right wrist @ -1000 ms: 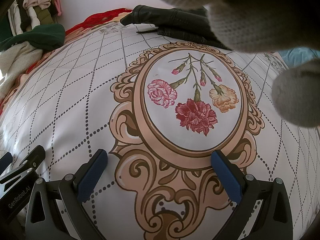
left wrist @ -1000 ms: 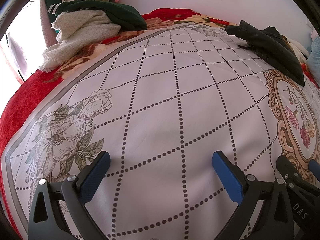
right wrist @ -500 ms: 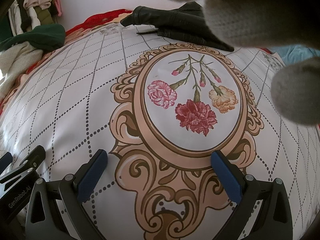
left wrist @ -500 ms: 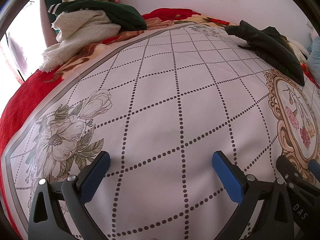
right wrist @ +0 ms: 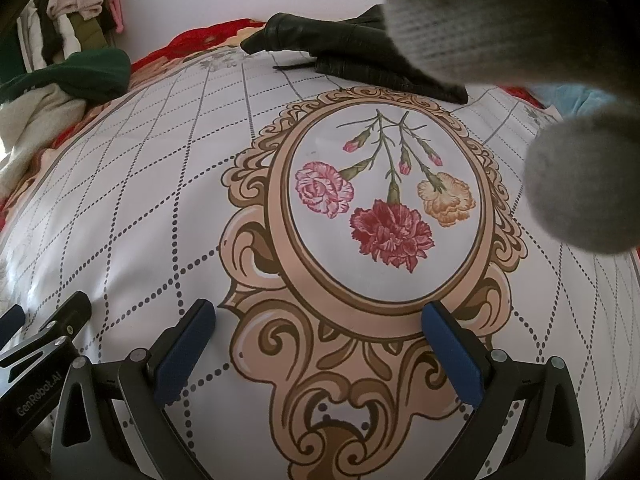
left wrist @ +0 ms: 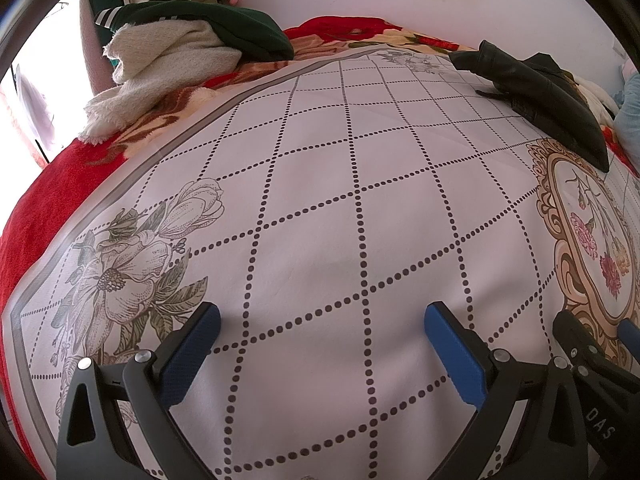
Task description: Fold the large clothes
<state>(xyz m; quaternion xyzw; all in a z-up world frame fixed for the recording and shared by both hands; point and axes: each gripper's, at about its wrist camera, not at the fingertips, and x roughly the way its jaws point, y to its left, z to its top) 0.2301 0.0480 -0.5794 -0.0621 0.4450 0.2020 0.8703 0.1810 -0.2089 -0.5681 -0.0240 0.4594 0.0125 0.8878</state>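
Note:
A black leather jacket (left wrist: pixel 540 92) lies crumpled at the far side of the bed, seen again as the black jacket (right wrist: pixel 340 52) in the right wrist view. My left gripper (left wrist: pixel 320 332) hangs open low over the white dotted-grid bedspread (left wrist: pixel 340 200), nothing between its blue pads. My right gripper (right wrist: pixel 320 328) is open too, over the oval carnation print (right wrist: pixel 384 208). A blurred grey knitted cloth (right wrist: pixel 500 28) hangs close to the right lens and hides the upper right. Each gripper shows at the edge of the other's view.
A pile of clothes, cream knit (left wrist: pixel 160 60) under a dark green garment (left wrist: pixel 224 28), sits at the far left on a red floral blanket (left wrist: pixel 48 184). More garments hang in the back left corner (right wrist: pixel 68 12). A white wall backs the bed.
The grey knitted cloth in front of the right lens has shifted slightly, and it now hides more of the black jacket. Both grippers have stayed where they were.

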